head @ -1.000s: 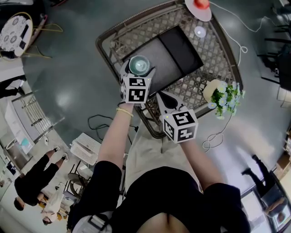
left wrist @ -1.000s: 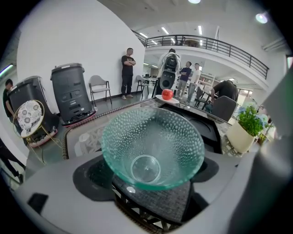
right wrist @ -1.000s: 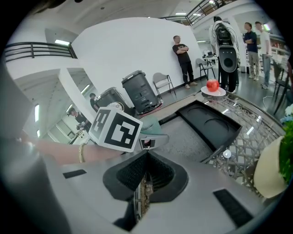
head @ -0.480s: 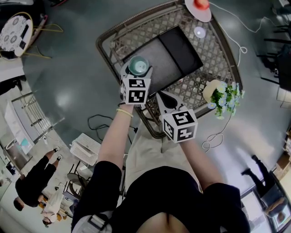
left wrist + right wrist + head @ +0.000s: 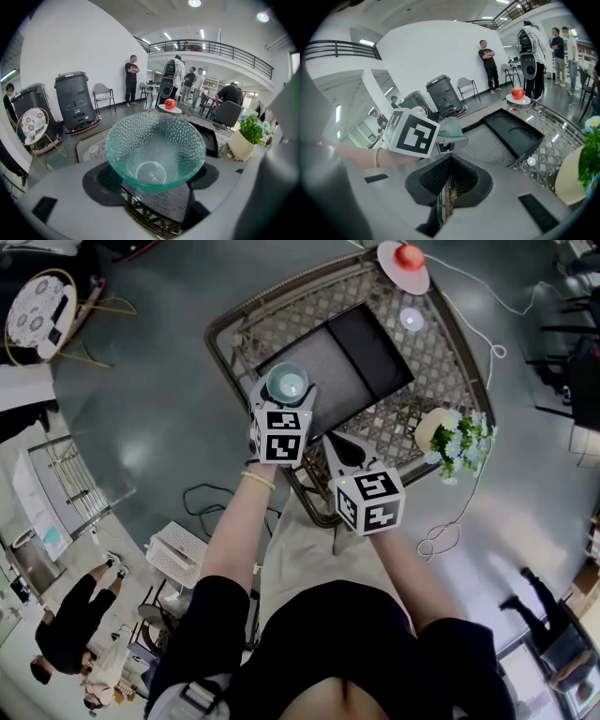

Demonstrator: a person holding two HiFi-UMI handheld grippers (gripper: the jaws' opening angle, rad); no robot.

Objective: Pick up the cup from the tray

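Note:
A green dimpled glass cup (image 5: 287,382) (image 5: 154,150) sits between the two black pads of my left gripper (image 5: 286,396) (image 5: 154,180), which press on its sides. It is over the grey left half of the tray (image 5: 323,381); the tray's black right half (image 5: 373,341) (image 5: 520,133) has a round recess. I cannot tell whether the cup rests on the tray. My right gripper (image 5: 332,441) (image 5: 448,161) is at the table's near edge, just right of the left one, with its jaws together and nothing in them. In the right gripper view the cup (image 5: 450,126) shows behind the left gripper's marker cube.
The tray lies on a wicker table (image 5: 450,362). A red apple on a white plate (image 5: 405,259) is at the far edge, a small round disc (image 5: 411,319) near it, and a potted flower (image 5: 452,437) at the right. Cables lie on the floor; people stand nearby.
The left jaws have drawn in a little around the cup. The head view has shifted slightly. The right gripper stays where it was.

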